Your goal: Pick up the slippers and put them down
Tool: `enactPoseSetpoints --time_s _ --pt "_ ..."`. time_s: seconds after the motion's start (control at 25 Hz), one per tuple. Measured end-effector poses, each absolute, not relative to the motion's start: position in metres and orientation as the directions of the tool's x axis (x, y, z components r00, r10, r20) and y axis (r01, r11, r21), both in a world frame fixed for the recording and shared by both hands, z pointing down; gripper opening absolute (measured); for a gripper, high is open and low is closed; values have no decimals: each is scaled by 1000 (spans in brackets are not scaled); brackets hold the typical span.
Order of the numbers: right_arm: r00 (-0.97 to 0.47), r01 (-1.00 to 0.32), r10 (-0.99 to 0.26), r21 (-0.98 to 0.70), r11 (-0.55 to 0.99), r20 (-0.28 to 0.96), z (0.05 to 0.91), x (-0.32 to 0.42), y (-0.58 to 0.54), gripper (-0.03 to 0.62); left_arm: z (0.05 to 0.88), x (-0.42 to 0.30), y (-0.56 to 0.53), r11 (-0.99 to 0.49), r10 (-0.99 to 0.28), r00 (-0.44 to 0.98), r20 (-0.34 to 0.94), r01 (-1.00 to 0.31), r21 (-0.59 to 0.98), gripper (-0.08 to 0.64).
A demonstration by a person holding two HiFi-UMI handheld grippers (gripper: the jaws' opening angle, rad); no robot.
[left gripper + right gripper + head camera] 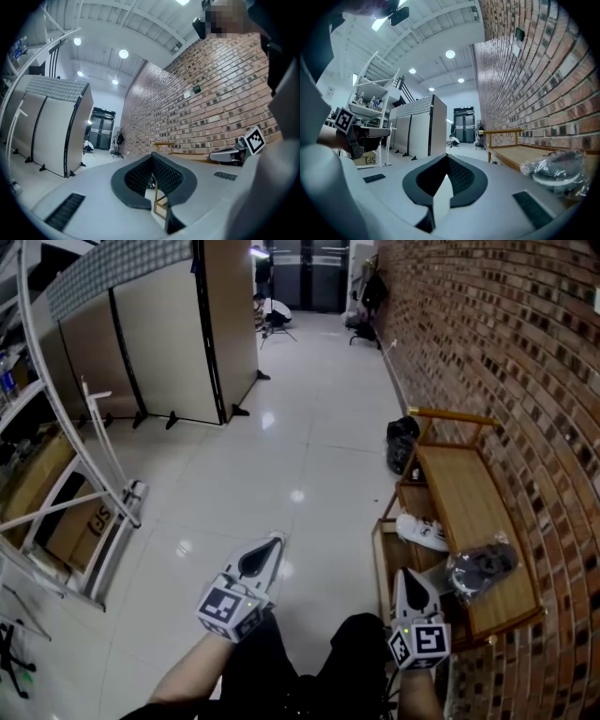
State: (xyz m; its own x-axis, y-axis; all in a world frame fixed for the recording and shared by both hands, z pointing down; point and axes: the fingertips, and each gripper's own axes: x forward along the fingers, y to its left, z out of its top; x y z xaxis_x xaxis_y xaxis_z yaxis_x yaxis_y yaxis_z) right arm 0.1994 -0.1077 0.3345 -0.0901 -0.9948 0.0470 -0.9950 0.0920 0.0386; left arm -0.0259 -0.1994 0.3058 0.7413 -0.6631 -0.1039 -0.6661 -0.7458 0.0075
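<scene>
A low wooden rack (pixel 466 491) stands against the brick wall at the right. On its top lies a pair of dark slippers in a clear plastic bag (pixel 480 566), also seen in the right gripper view (pixel 557 171). A white slipper (pixel 422 532) rests on the rack's lower shelf. My right gripper (pixel 403 574) hovers just left of the bag, level, its jaws shut and empty (pixel 446 157). My left gripper (pixel 274 541) is further left over the floor, also shut with nothing in it (pixel 152 157).
A black bag (pixel 403 440) sits on the floor at the rack's far end. Folding partition panels (pixel 178 334) stand at the back left. A white metal shelf frame (pixel 89 512) and a cardboard box lie at the left. Glossy white tiles run down the corridor.
</scene>
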Motion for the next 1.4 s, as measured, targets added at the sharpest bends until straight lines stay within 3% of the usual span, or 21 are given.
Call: enactPoseSetpoints --time_s 0.64,0.96,1.4 --pt "94 -994 -993 65 -89 77 339 240 -55 9 315 48 -191 -855 -517 851 -96 -518 14 3" --pt "112 -993 -991 58 -108 74 355 246 -57 11 335 86 -198 -891 -451 891 -54 -447 73 3" --pt "168 -985 -981 55 -164 96 367 267 -42 11 346 128 -193 -925 -381 923 -49 -379 33 3"
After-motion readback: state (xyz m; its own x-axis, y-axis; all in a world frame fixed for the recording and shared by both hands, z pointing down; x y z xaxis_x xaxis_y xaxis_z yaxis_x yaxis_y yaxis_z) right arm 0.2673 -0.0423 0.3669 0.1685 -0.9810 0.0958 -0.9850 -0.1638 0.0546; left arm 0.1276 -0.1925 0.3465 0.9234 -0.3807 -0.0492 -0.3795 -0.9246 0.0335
